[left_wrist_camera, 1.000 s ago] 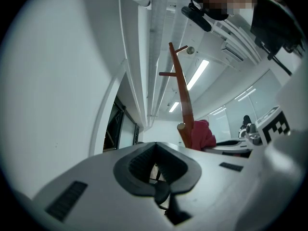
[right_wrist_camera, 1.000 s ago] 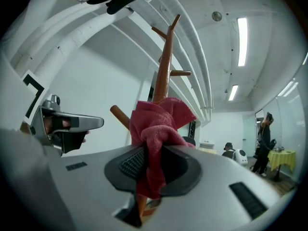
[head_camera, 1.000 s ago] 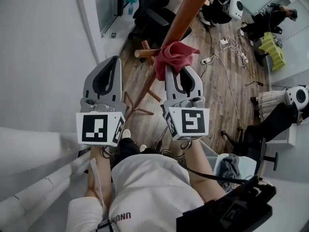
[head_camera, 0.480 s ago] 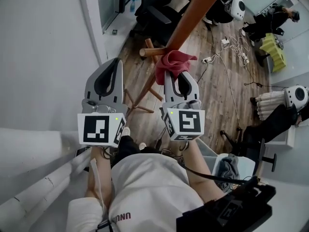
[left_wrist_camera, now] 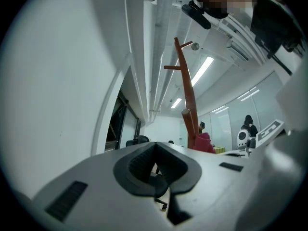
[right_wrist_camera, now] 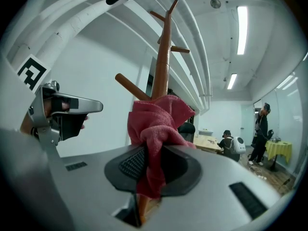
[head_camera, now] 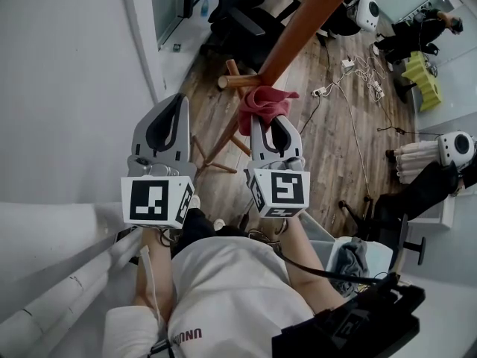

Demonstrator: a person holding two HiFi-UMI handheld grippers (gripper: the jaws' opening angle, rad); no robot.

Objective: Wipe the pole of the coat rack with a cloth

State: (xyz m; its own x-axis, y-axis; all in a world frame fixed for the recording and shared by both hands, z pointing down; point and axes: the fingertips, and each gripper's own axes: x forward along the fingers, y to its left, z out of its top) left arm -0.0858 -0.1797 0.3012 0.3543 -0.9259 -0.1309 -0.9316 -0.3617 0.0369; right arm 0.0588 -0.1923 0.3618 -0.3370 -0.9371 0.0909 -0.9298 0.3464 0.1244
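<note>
Coat rack pole (head_camera: pixel 298 32) slanting up, likely to rock or tip under a hard sideways push. Left gripper (head_camera: pixel 176 104) near it, jaws closed on nothing, giving no bracing. Right gripper (head_camera: pixel 268 125) clenched on red cloth (head_camera: pixel 262 101), bunched against the pole by a peg (head_camera: pixel 237 80); may snag there or pull loose, with seemingly only a fold pinched.

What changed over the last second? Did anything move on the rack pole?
The right gripper, shut on the red terry cloth, slid it a little down the brown wooden coat-rack pole, away from the side peg toward the base. Nothing taken or released. The left gripper stayed shut, empty, beside the pole.
</note>
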